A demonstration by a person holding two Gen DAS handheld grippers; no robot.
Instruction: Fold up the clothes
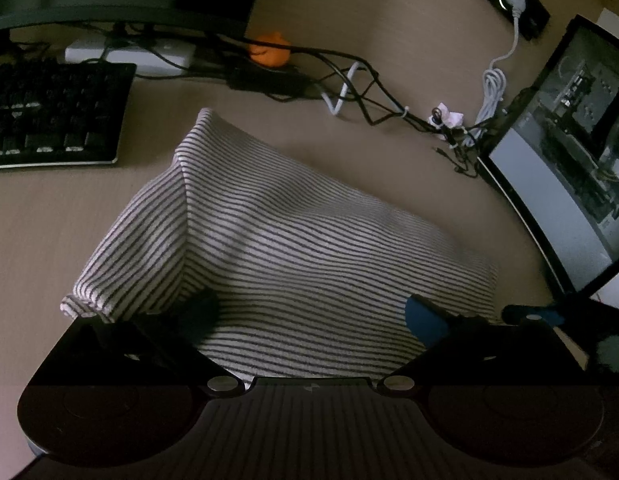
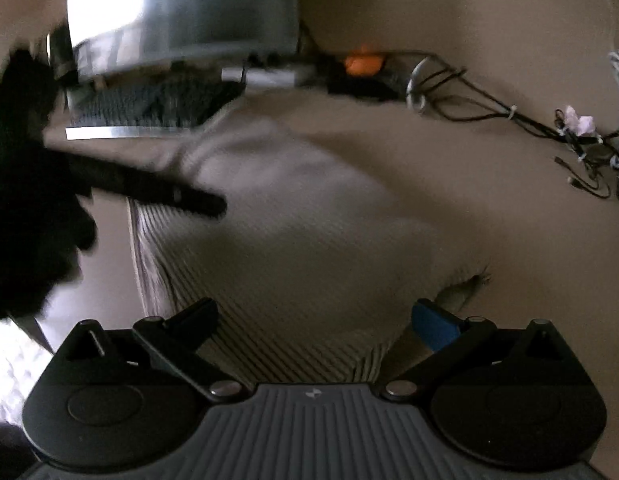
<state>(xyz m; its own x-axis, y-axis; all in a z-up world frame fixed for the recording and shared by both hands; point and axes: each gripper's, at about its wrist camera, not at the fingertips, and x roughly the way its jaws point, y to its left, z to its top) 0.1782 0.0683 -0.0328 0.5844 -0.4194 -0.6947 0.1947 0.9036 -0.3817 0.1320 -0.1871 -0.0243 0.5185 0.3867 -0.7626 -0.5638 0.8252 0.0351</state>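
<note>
On the table, the striped shirt lies folded; my left claw and right claw hover released above its near edge.

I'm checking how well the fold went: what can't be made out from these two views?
- Near edge of the striped grey-and-white knit garment: left wrist view, hidden under the open left claw.
- Garment's stripes and creases: right wrist view, motion blur.
- Black keyboard: left wrist view, cut off by the frame edge.
</note>
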